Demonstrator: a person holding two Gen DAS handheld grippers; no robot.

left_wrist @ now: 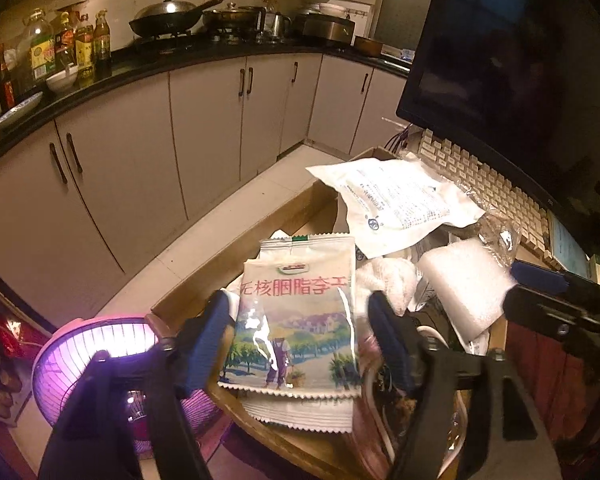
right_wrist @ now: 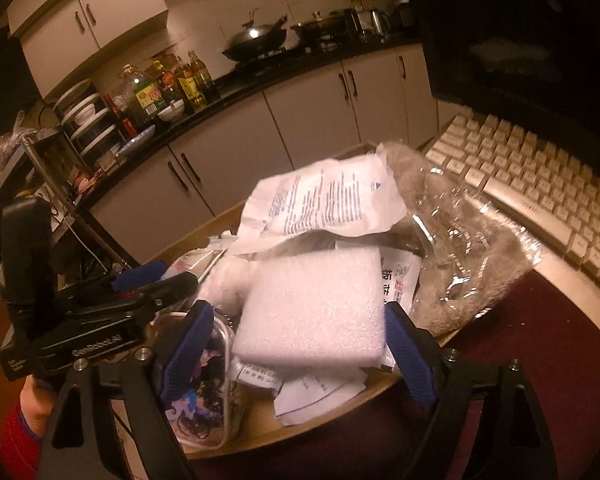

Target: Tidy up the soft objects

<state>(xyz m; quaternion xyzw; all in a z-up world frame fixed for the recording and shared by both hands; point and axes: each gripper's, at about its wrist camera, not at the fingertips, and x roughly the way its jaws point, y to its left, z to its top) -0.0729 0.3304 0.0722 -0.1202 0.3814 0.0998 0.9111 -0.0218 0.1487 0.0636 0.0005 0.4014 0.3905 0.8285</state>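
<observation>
A cardboard box (left_wrist: 236, 256) holds a pile of soft items. In the left wrist view my left gripper (left_wrist: 296, 332) is open, its blue fingers (left_wrist: 204, 340) on either side of a snack packet (left_wrist: 300, 312) with a farm picture that lies on top of the pile. Behind it lie a white printed pouch (left_wrist: 396, 200), a white towel (left_wrist: 388, 284) and a white foam block (left_wrist: 464, 284). In the right wrist view my right gripper (right_wrist: 296, 352) is open around the foam block (right_wrist: 316, 308), with the white pouch (right_wrist: 320, 204) and a crinkled clear bag (right_wrist: 460, 236) behind.
A beige keyboard (right_wrist: 540, 184) and a dark monitor (left_wrist: 512, 56) stand to the right of the box. A glowing pink heater (left_wrist: 100, 352) sits on the floor at the left. Kitchen cabinets (left_wrist: 204, 120) and a counter with oil bottles (left_wrist: 72, 44) and pans run behind.
</observation>
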